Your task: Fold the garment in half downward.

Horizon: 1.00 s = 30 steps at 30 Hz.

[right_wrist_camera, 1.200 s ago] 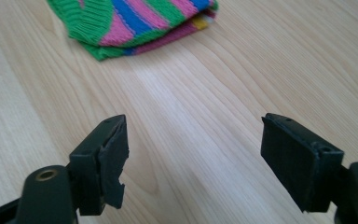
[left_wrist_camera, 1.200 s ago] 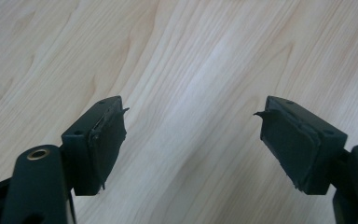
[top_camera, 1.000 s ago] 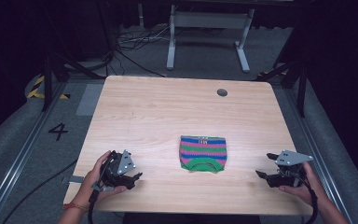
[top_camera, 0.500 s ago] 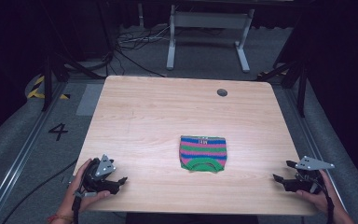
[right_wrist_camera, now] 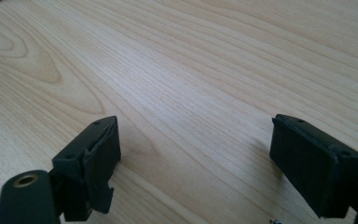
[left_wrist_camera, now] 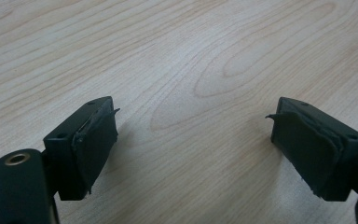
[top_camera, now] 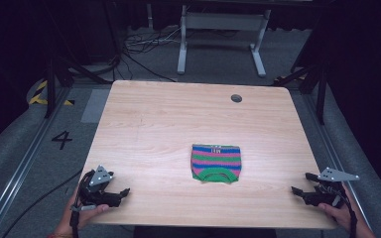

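Item: striped cloth [top_camera: 216, 162], folded, lying flat on the table [top_camera: 168, 124], right of centre and toward the near edge; its long axis is running across the table, its green rounded hem facing the person. Left gripper [top_camera: 118, 194]: resting at the near left corner, jaws spread wide and having just been opening, nothing between them; in the left gripper view [left_wrist_camera: 193, 140] bare wood is showing between the pads [left_wrist_camera: 95, 142]. Right gripper [top_camera: 300, 192]: sitting at the near right edge, jaws likewise spread and having just been opening, holding nothing; the right gripper view [right_wrist_camera: 193, 158] is showing plain tabletop between the jaws. Relation: the cloth is lying between the two grippers, inward and slightly farther up the table from both, well apart from each. The right gripper is looking somewhat the nearer. Judgement: any coming grasp is calling for each hand to be travelling inward toward its own side edge of the cloth.
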{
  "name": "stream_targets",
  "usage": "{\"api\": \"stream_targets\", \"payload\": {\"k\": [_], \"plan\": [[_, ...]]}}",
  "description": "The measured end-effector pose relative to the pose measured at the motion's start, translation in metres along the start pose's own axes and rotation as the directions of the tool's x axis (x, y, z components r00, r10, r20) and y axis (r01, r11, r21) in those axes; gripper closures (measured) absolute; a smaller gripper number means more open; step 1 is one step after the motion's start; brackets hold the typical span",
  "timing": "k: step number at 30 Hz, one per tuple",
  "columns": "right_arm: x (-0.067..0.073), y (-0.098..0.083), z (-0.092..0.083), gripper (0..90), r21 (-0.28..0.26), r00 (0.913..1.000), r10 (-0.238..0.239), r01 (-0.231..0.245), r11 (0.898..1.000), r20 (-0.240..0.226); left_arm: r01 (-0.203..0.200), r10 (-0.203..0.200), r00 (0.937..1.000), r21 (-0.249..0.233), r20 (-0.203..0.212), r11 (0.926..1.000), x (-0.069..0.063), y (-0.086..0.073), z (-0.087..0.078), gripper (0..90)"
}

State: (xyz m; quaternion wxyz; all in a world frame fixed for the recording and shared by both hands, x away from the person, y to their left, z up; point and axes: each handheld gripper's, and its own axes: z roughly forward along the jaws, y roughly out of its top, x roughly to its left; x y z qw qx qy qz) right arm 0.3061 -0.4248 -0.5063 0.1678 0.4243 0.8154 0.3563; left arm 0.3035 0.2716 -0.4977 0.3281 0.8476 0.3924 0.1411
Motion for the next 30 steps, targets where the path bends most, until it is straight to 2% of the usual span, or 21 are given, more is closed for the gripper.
{"api": "stream_targets", "payload": {"k": [10, 19, 20, 24, 30], "plan": [[0.0005, 0.0002, 0.0005, 15.6, 0.001, 1.0000, 0.003, -0.003, 1.000, 0.007, 0.056, -0.056, 0.9978, -0.001, -0.037, 0.9984, -0.0020, 0.0016, 0.0024, 13.8], [0.0003, 0.0002, 0.0005, 15.6, 0.000, 0.9999, 0.010, -0.010, 1.000, 0.012, 0.060, -0.059, 0.9970, 0.009, -0.050, 0.9982, -0.0008, 0.0031, 0.0037, 9.3], [0.0003, 0.0002, 0.0004, 15.6, 0.002, 0.9998, 0.012, -0.013, 1.000, 0.013, 0.066, -0.065, 0.9960, 0.009, -0.060, 0.9978, -0.0007, 0.0033, 0.0045, 9.3], [0.0002, 0.0002, 0.0004, 15.6, 0.001, 0.9998, 0.014, -0.014, 1.000, 0.015, 0.109, -0.105, 0.9895, 0.033, -0.099, 0.9935, 0.0002, 0.0060, 0.0076, 0.0], [0.0000, 0.0002, 0.0003, 15.6, 0.002, 0.9997, 0.017, -0.017, 1.000, 0.018, 0.131, -0.128, 0.9863, 0.031, -0.105, 0.9908, -0.0017, 0.0069, 0.0085, 0.0]]}}
